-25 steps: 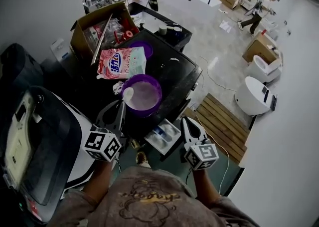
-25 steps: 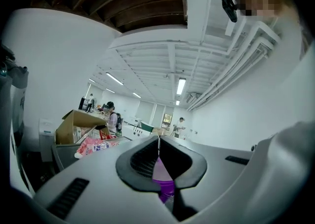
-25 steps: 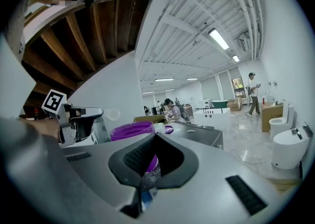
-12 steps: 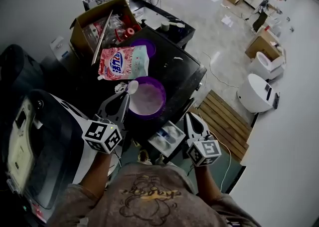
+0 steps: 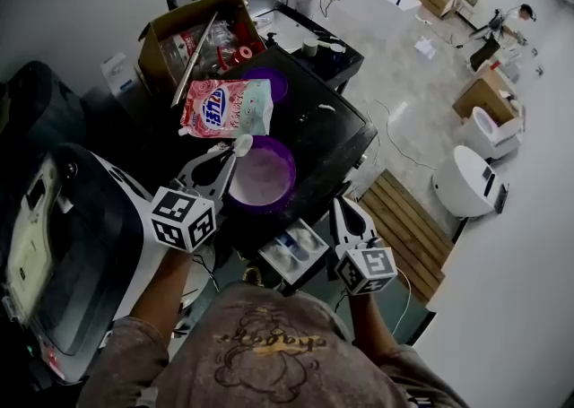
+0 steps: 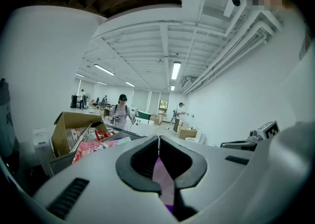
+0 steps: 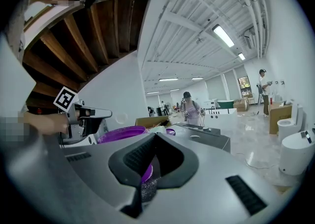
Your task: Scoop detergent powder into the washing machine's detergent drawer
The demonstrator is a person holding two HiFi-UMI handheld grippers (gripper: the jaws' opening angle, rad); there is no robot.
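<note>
Purple bowl (image 5: 261, 178) — white scoop (image 5: 242, 141) in left gripper (image 5: 230, 155), at its rim

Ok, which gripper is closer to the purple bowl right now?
Left. The left gripper, holding a scoop, is at the left rim of the bowl; the right gripper sits clear of it, beside the open drawer.

The head view looks steeply down from overhead; both gripper views sit low, facing level across the room; all three share the cardboard box (image 5: 161, 34) (image 6: 66, 124) (image 7: 150, 120); head and right gripper views share the left gripper (image 5: 226, 153) (image 7: 106, 114).
</note>
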